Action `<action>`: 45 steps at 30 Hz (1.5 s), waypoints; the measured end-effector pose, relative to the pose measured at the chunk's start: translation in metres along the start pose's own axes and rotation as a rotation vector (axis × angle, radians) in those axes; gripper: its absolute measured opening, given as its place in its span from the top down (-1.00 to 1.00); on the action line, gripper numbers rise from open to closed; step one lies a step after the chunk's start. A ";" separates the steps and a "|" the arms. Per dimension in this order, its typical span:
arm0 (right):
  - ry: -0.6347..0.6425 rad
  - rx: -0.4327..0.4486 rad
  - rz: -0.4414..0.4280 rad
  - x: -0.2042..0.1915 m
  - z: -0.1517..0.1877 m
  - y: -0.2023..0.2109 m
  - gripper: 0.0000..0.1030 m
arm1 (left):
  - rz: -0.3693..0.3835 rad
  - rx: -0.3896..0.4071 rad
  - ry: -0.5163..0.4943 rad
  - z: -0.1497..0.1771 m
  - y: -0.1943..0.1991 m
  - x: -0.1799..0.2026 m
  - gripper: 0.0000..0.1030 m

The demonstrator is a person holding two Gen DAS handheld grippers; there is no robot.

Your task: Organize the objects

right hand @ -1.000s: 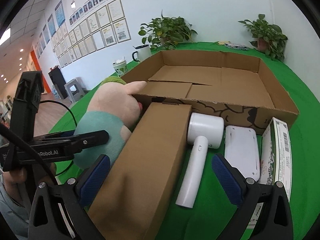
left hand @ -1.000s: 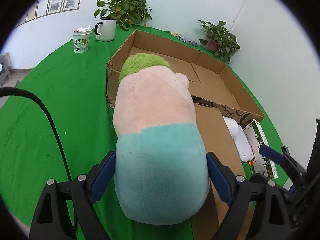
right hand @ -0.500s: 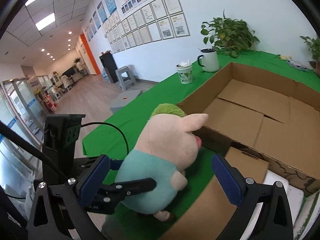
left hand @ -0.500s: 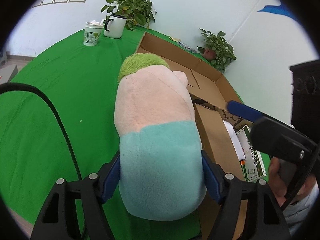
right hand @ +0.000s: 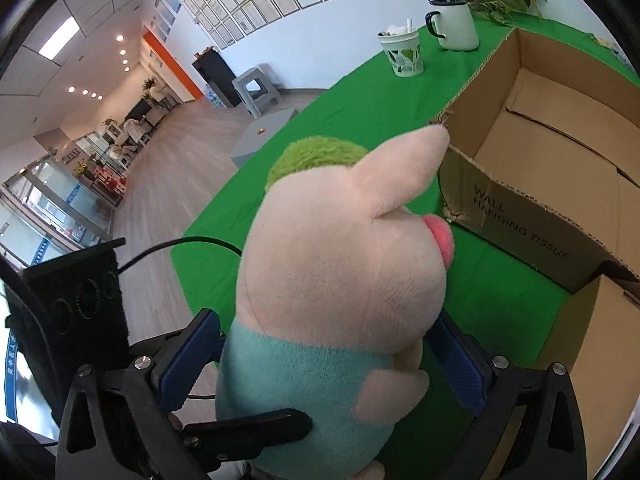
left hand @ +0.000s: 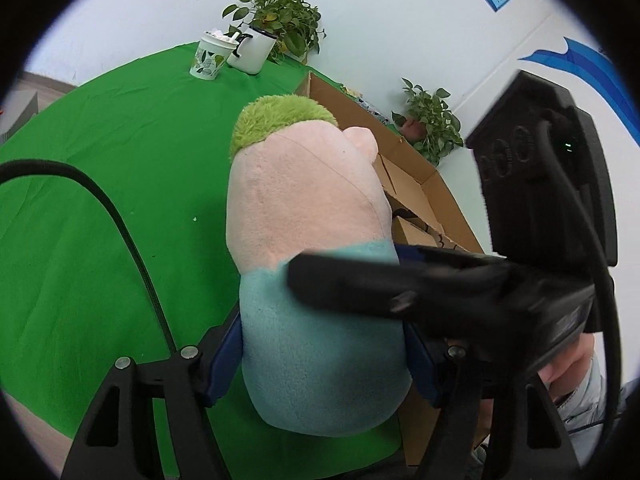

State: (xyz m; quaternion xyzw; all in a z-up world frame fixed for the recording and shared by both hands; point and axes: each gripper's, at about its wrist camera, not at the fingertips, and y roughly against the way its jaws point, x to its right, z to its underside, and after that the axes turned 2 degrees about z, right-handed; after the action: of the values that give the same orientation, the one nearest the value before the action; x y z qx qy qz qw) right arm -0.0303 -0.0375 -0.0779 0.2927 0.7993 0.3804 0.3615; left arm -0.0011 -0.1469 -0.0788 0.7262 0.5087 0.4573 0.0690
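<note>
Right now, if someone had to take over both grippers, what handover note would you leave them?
Left gripper: shut on the plush pig, pads pressing its teal lower body from both sides.
Right gripper: reached in around the same toy, blue pads flanking it; a grip cannot be confirmed from these views.
Things: the pig is upright over the green tablecloth, just outside the near corner of the open cardboard box. The part of the box in view is empty. A smaller closed carton sits beside the box.
Done: pig picked up.
Left: place it in the box, probably, then the remaining items.
</note>
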 end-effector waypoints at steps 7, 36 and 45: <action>-0.007 0.036 0.063 -0.005 0.008 -0.002 -0.73 | -0.015 -0.004 -0.016 0.000 0.001 0.004 -0.34; -0.119 0.440 0.206 0.024 0.039 0.191 -0.42 | 0.090 0.073 -0.385 -0.078 0.001 0.115 -0.31; -0.154 0.488 0.262 0.063 0.003 0.235 -0.39 | 0.129 0.080 -0.427 -0.122 -0.019 0.132 -0.30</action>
State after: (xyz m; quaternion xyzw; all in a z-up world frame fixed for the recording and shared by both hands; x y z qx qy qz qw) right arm -0.0182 0.1372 0.0908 0.4999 0.7928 0.1972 0.2876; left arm -0.0945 -0.0770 0.0585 0.8398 0.4527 0.2761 0.1166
